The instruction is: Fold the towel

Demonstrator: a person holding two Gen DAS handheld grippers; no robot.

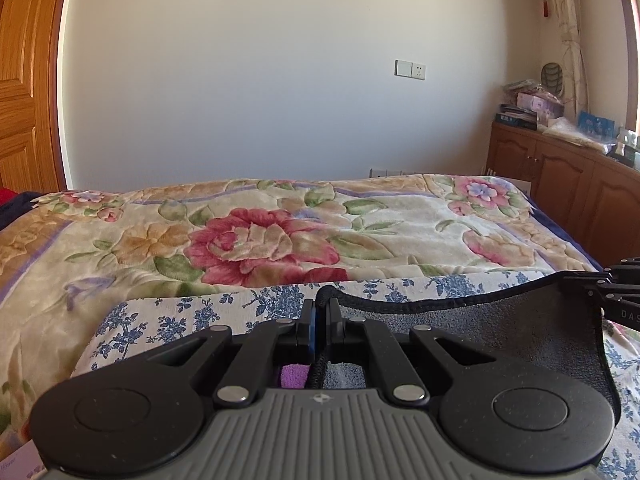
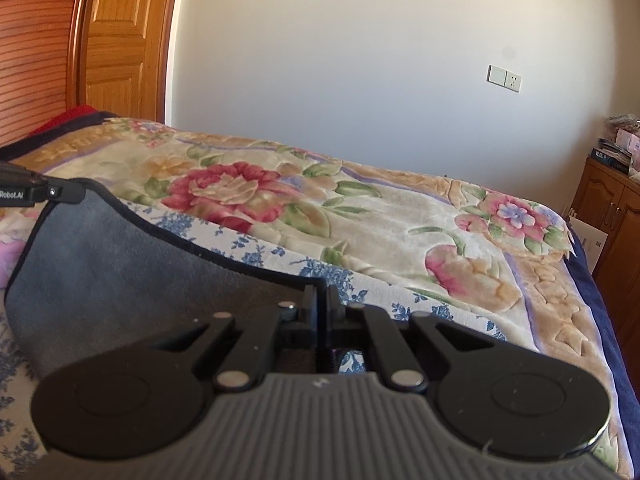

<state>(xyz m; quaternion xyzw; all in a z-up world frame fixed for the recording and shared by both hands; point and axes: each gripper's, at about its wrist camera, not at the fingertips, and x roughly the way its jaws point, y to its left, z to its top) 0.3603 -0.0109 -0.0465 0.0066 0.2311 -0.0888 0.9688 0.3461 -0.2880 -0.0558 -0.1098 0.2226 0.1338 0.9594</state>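
A dark grey towel point(image 1: 500, 332) with a black hemmed edge hangs stretched between my two grippers, lifted above the bed. My left gripper point(image 1: 320, 304) is shut on the towel's left corner. My right gripper point(image 2: 322, 296) is shut on the towel's point(image 2: 120, 272) other corner. The right gripper point(image 1: 618, 280) shows at the right edge of the left wrist view, and the left gripper point(image 2: 78, 192) shows at the left edge of the right wrist view. A bit of purple cloth point(image 1: 294, 376) shows under the left fingers.
Below lies a blue-flowered white cloth point(image 1: 180, 312) on a bed with a large rose-patterned blanket point(image 1: 260, 240). A wooden cabinet point(image 1: 560, 176) with clutter stands at the right. A wooden door point(image 2: 120, 40) and white wall are behind.
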